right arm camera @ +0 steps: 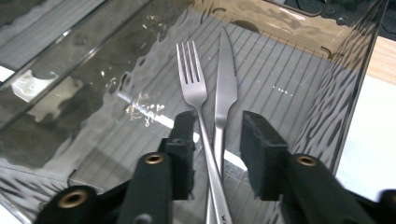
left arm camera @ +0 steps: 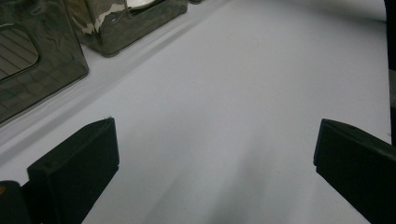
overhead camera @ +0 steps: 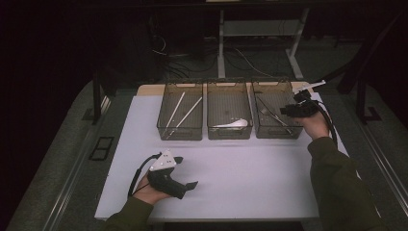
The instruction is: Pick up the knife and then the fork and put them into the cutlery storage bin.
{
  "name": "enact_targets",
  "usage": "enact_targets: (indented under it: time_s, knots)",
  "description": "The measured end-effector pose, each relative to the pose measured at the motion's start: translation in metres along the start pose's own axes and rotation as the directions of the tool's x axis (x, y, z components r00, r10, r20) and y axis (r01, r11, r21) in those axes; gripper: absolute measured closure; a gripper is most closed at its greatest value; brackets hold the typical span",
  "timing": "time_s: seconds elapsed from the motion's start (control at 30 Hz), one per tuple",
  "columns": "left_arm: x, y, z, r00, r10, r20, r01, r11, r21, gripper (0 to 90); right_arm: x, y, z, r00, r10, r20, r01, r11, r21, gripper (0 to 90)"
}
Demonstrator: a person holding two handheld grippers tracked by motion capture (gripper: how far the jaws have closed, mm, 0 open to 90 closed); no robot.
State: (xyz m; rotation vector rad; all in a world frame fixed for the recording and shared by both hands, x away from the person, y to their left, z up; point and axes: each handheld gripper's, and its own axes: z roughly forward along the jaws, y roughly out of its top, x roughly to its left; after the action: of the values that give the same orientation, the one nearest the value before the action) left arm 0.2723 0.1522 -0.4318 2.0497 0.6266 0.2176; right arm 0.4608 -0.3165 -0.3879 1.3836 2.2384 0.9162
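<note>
Right claw parted over the fork and knife, seemingly not pinching them; left claw spread wide above the desk.

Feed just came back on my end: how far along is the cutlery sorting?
Done: chopsticks in the left bin, spoon in the middle bin, fork and knife in the right bin. In hand: nothing; right gripper open over fork and knife, left gripper open. Left: no loose cutlery visible.

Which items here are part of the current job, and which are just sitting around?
In play:
- right gripper, open, jaws either side of the handles
- fork
- knife
- right bin

Idle:
- left gripper, open over the table
- middle bin with white spoon
- left bin with chopsticks
</note>
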Motion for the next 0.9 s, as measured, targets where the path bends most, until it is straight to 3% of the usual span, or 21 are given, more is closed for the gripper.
enact_targets:
  time_s: [0.2,0.4,0.57,0.9]
  knots:
    - [0.000,0.000,0.000,1.0000,-0.002,-0.001,0.002,1.0000,0.000,0.0,0.002,0.002,-0.006,0.9993,0.020,-0.031,-0.021,0.9991,-0.037,49.5]
    - [0.001,0.000,0.000,1.0000,-0.005,-0.004,0.005,1.0000,-0.001,0.0,0.003,0.002,-0.014,0.9941,0.047,-0.098,-0.053,0.9968,-0.060,38.8]
    - [0.001,0.000,0.001,1.0000,-0.006,-0.007,0.006,1.0000,0.000,0.0,0.006,0.000,-0.020,0.9905,0.053,-0.126,-0.063,0.9953,-0.074,35.1]
    - [0.001,0.000,0.000,1.0000,-0.006,-0.007,0.006,1.0000,0.001,0.0,0.017,-0.014,-0.032,0.9861,0.015,-0.166,-0.039,0.9889,-0.144,29.4]
